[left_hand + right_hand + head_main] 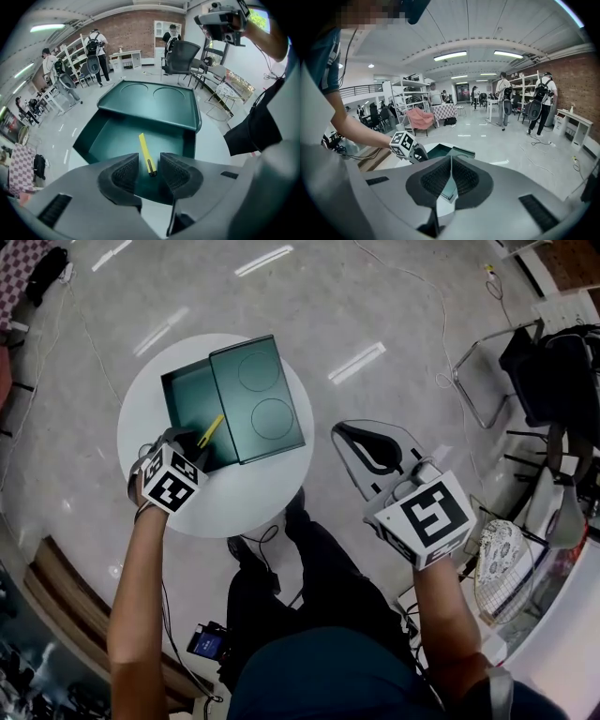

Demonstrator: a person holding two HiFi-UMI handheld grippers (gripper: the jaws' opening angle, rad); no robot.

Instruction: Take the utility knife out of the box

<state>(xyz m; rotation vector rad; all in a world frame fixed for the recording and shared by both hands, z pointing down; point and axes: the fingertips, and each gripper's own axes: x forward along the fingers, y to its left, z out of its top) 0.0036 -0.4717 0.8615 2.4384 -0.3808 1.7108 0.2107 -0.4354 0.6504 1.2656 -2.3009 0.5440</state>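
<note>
Left gripper view: left gripper [149,165] released, jaws apart, poised over the open green box [117,140]. Yellow utility knife [146,155] lies flat on the box floor near its near edge, lined up between the pads, apparently not gripped. Right gripper [451,176] clenched on nothing, off the round table's [253,498] right edge. Nothing lifted yet; grasp and withdrawal remain.

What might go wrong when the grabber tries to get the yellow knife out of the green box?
1. The knife is thin and lies flat on the box floor, so the open left gripper might only nudge it.
2. A nudge might slide it under the lid covering half the box.
3. The right gripper is shut and off the table, so nothing steadies the box.
</note>
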